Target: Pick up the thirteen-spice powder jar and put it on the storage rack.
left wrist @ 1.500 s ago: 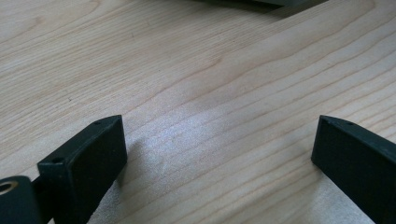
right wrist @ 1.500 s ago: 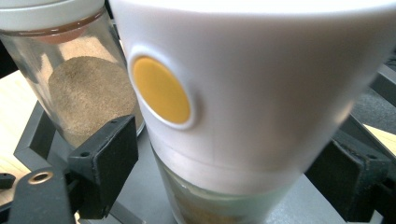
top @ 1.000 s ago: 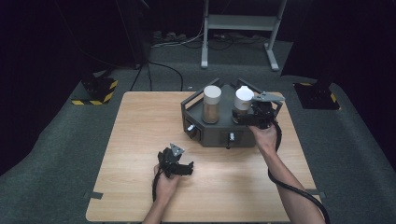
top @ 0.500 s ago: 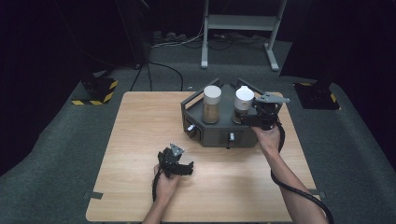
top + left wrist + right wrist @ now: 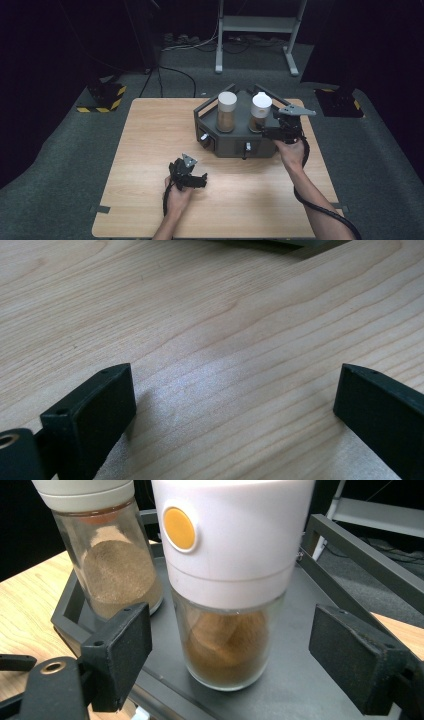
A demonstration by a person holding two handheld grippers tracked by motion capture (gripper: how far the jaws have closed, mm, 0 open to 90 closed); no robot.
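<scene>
Currently the right tool [image 5: 267,131] is spread wide, lined up on the right jar [image 5: 227,580], nothing gripped yet. That jar stands upright on the dark tray [image 5: 237,142] at the far side of the counter [image 5: 150,150], white cap with an orange button [image 5: 179,528] facing the tool, brown powder in the glass below. Second jar [image 5: 107,555] sits just beside it on the same tray, close but apart.

Left tool [image 5: 192,180] is released too, jaws wide over bare counter near the front edge, well away from the tray. Nothing between them.

Step in hand looks like closing on the right jar. Notes:
- In the right gripper view the jaws sit to either side of the glass section, still short of it. Push in until the body is centred between the pads before closing.
- Grip the glass below the cap or the cap's lower band, not the button side, so nothing gets pressed.
- Keep the jaws level so the jar stays upright.
- Watch the left-hand jaw in that view: it's near the neighbour jar. Don't nudge it.
- Tray rail on the far right is near the other jaw; clear it on lift.
</scene>
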